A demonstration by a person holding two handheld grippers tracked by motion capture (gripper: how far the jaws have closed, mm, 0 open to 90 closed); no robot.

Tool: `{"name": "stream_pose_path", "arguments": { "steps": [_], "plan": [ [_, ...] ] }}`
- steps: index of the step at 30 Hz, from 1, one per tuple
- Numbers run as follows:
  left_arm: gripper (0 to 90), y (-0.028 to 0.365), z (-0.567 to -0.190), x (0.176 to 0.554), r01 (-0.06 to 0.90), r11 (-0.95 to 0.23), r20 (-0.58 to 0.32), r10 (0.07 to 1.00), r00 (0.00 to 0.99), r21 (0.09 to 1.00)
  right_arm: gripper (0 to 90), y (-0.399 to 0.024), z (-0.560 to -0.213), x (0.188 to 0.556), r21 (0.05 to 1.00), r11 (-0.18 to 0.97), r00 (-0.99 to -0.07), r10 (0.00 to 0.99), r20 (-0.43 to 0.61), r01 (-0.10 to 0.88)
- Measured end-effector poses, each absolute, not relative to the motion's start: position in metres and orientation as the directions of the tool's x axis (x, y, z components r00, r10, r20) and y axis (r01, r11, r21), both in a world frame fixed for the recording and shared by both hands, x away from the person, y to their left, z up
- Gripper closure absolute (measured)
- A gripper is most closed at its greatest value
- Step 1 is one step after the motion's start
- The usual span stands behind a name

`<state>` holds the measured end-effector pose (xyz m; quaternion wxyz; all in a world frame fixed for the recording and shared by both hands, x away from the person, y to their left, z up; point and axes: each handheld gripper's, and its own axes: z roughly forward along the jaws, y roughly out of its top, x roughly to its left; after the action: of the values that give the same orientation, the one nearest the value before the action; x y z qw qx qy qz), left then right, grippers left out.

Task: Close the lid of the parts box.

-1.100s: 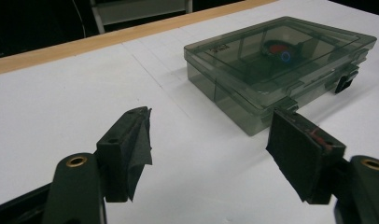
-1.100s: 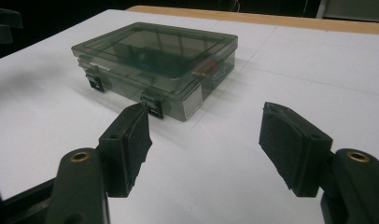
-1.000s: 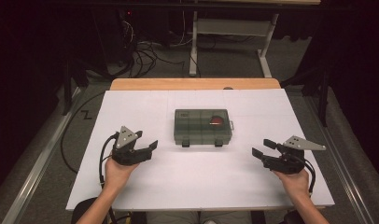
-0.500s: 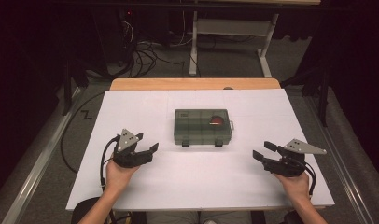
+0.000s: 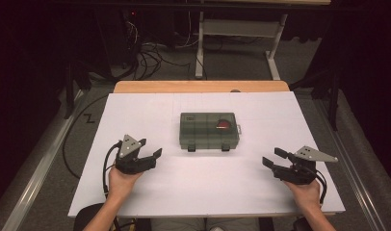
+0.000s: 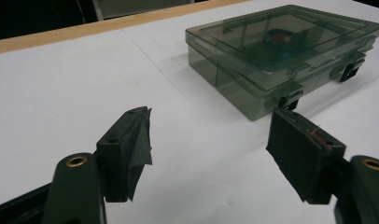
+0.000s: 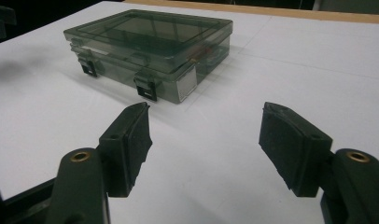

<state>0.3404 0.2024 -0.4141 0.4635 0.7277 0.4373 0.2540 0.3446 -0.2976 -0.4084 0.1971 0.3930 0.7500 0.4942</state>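
White sheet (image 5: 203,187) covered your table, wooden edge (image 5: 201,86) at the far side, dark floor with cables (image 5: 150,53) beyond. Nearest you, your forearms came in from the bottom. Your left gripper (image 5: 146,155) sat at the left of the sheet, jaws spread wide, nothing between the pads (image 6: 136,144), pointed toward the box. Your right gripper (image 5: 274,158) sat at the right of the sheet, jaws also spread wide and holding nothing, pads (image 7: 134,140) bare, aimed the same way. Both were well apart from the box. Farther out, mid-sheet, lay the smoky clear plastic box (image 5: 209,130), flat, lid shut, two black latches (image 5: 207,148) on the side facing you. Red item (image 5: 223,125) sat inside, toward its right far corner; what it was, couldn't tell. Behind the table stood a white desk frame (image 5: 237,33).
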Motion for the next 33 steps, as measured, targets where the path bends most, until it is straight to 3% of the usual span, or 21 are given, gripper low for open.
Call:
{"name": "stream_pose_path", "arguments": {
  "steps": [33],
  "plan": [
    [30.3, 0.2017, -0.4226, 0.3411, 0.430, -0.198, -0.040, 0.874, 0.485, 0.881, 34.9, -0.3059, -0.4144, 0.3447, 0.900, 0.149, -0.574, 0.809, 0.128, 0.410]
  ]
}}
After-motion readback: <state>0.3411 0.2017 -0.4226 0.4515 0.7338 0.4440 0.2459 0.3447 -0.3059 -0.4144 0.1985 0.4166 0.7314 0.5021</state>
